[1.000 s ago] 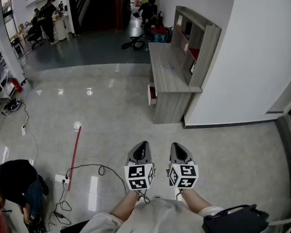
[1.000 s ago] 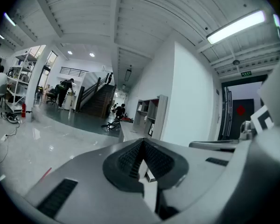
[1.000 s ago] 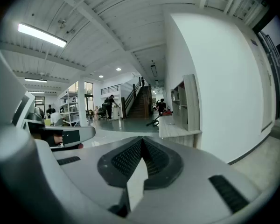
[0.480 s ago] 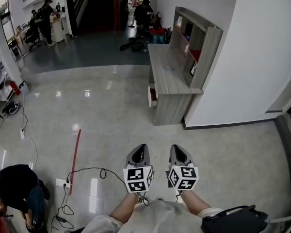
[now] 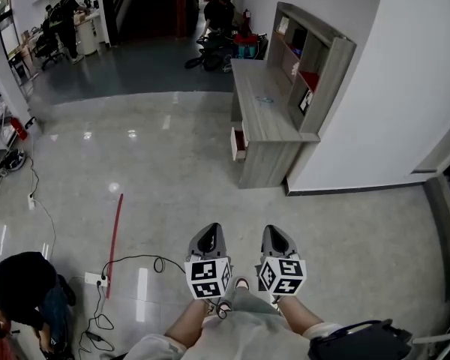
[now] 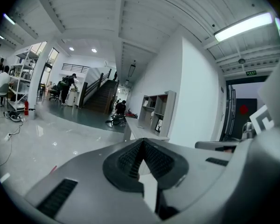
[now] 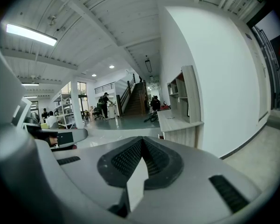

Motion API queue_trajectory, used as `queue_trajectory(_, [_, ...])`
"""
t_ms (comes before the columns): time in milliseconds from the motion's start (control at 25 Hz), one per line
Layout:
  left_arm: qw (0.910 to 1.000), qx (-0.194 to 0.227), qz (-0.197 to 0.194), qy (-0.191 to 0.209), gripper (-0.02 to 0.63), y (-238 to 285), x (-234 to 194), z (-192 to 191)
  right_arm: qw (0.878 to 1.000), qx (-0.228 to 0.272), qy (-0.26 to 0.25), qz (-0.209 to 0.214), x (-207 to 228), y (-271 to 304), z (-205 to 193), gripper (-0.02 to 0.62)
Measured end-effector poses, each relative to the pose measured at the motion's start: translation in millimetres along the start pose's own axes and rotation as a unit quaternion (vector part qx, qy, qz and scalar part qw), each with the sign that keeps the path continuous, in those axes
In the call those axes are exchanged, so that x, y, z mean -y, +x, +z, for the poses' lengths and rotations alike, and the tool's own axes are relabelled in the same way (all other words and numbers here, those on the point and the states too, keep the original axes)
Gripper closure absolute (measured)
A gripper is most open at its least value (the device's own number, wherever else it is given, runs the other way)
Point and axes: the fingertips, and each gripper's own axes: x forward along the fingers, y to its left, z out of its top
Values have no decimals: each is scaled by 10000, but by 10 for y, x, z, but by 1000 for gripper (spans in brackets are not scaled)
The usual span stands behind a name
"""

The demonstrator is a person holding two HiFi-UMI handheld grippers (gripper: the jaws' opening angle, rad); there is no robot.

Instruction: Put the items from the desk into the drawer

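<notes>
- Since 1 second ago a shoe toe (image 5: pixel 241 283) has come into sight between the 2 grippers, and the desk (image 5: pixel 264 126) fills slightly more of the head view.
- Left gripper (image 5: pixel 209 229) and right gripper (image 5: pixel 277 231) are side by side, both aimed toward the desk. Each has its jaws pressed together on nothing.
- The desk stands well ahead against the white wall (image 5: pixel 390 88). Its long axis runs away from the camera along that wall, with the hutch (image 5: pixel 319 58) on the wall side.
- The drawer (image 5: pixel 238 143) is at the desk's near end. It faces left onto the floor, is slightly ajar and shows red inside.
- 1 small item (image 5: pixel 264 100) lies on the desktop, too small to identify.
- Open glossy floor separates the grippers from the desk. A red stick (image 5: pixel 115 235), cables (image 5: pixel 135 263) and a crouching person (image 5: pixel 19 283) are off to the left.
</notes>
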Motion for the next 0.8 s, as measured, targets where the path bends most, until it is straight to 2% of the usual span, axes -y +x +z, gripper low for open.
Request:
queue_trajectory(360, [9999,-43,137,-48,607,355,-281,-1,9997,-119,-121,156,-38,501,11,597])
queue_trajectory(560, [9996,-95,260,98,607,727,-428,94,9997,-143,-91,194,51,925,132,597])
queue_trajectory(800, [9992,-165,349,78,607,1268,-586,218,9994,-226,-137,230,210,1475,297,597])
